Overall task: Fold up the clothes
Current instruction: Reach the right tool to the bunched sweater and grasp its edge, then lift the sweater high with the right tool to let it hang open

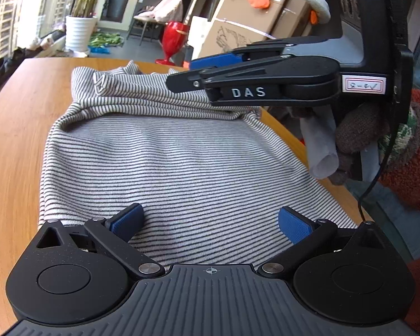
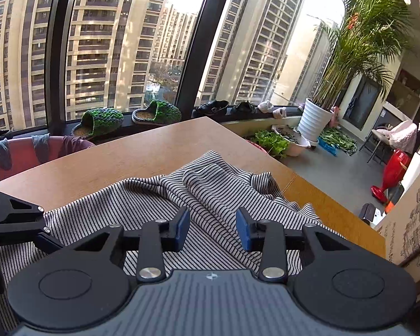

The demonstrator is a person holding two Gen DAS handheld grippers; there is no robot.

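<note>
A black-and-white striped garment (image 1: 182, 154) lies on the wooden table (image 1: 19, 128), mostly flat, with bunched folds at its far end. My left gripper (image 1: 210, 224) is open and empty, hovering over the garment's near edge. My right gripper (image 1: 182, 75) shows in the left wrist view, coming in from the right above the bunched far folds. In the right wrist view the right gripper (image 2: 212, 231) is open, its blue pads (image 2: 183, 228) apart over a ridge of striped cloth (image 2: 210, 193). The left gripper's arm (image 2: 16, 218) shows at the left edge there.
The table's right edge (image 1: 288, 134) runs close to the garment. Beyond the table stand a red vase (image 1: 173, 42), cardboard boxes (image 1: 246, 25) and a white plant pot (image 2: 315, 119). A window sill with slippers (image 2: 100, 121) and a pink basin (image 2: 28, 156) lie past the far table edge.
</note>
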